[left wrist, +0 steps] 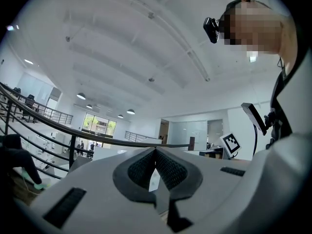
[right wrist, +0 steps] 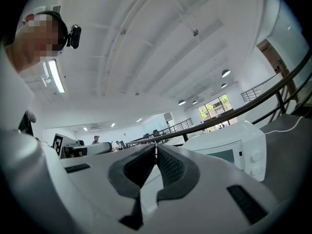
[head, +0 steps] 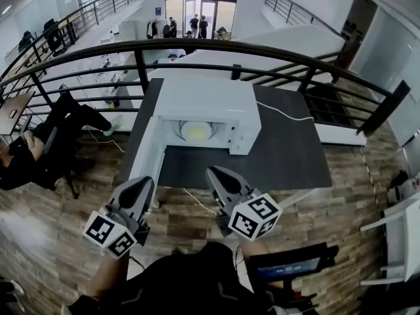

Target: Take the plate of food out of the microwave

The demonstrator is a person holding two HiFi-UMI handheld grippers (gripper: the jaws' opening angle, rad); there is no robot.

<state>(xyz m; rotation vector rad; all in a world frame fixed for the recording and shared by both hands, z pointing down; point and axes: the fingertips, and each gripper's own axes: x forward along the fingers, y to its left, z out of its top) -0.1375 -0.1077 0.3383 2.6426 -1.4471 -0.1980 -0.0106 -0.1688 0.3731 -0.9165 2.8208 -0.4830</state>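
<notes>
Plate of food sits in open microwave, ahead of left gripper and nearer right gripper; both fingers together, empty.

Looks steeply down from the head onto left gripper, right gripper and, farther off, microwave; sights level along each one's jaws; shares microwave with right gripper view.

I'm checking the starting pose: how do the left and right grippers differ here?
In the head view, the left grey two-jaw gripper lines up with the white microwave's open door, the right grey two-jaw gripper with its cavity. The left gripper angles rightward, the right gripper leftward, so they converge. Both are shut and empty.
</notes>
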